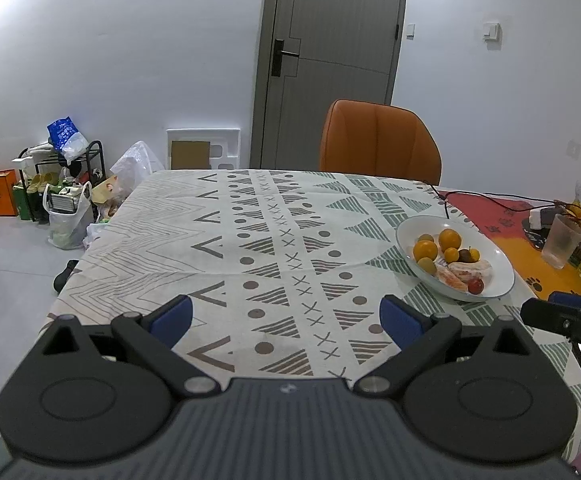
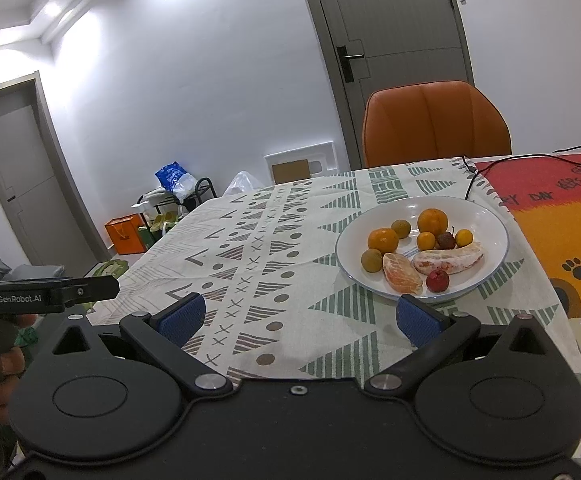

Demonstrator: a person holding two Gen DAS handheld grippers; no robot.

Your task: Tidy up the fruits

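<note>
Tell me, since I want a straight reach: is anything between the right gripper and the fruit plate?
Nothing visible. The right gripper is open and empty, and only bare tablecloth lies between its fingers and the plate. The plate's near rim sits just ahead of the right finger.

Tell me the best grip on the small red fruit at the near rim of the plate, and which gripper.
Probably the right gripper, open and nearer the white plate. Take the small red fruit across its round middle, coming from above with a slight tilt from the near side. A peeled citrus segment lies close on its left and a longer peeled piece behind, so fingers fit best front to back, pinching lightly.
</note>
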